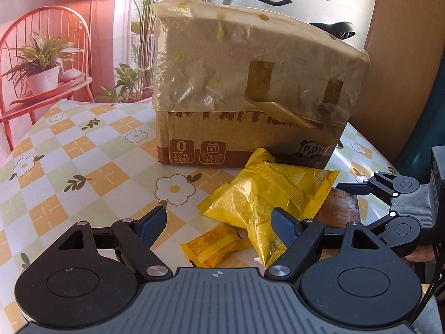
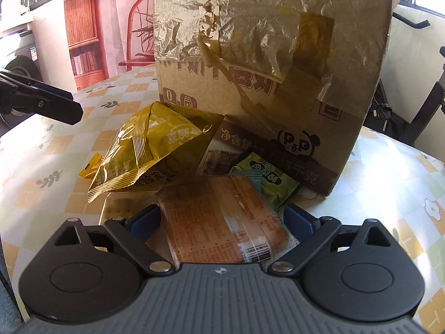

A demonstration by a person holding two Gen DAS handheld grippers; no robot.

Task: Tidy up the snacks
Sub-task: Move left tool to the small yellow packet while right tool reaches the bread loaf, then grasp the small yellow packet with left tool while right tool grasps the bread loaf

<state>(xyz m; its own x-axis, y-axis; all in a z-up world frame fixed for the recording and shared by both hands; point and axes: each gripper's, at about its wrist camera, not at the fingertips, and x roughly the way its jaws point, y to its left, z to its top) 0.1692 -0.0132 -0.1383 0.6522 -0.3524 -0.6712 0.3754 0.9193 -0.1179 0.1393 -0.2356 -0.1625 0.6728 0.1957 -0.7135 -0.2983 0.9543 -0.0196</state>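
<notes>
The snacks lie in a loose heap on the table, just in front of the cardboard box (image 1: 250,89). On top sits a big yellow packet (image 1: 267,192), leaning on a second yellow packet (image 1: 262,236); a small orange packet (image 1: 215,246) lies beside them. To their right are a long orange cracker pack (image 2: 222,222), a green packet (image 2: 267,178) and a brown wrapper (image 2: 219,161) close to the box.

Your right gripper (image 2: 222,221) stands wide, its blue pads either side of the cracker pack; whether they press on it, you cannot tell.

Your left gripper (image 1: 219,222) is wide, nothing gripped, right finger (image 1: 283,222) over the second yellow packet.

Checked flower tablecloth (image 1: 83,167) underneath; red chair (image 1: 41,55) with potted plant (image 1: 41,64) behind.
</notes>
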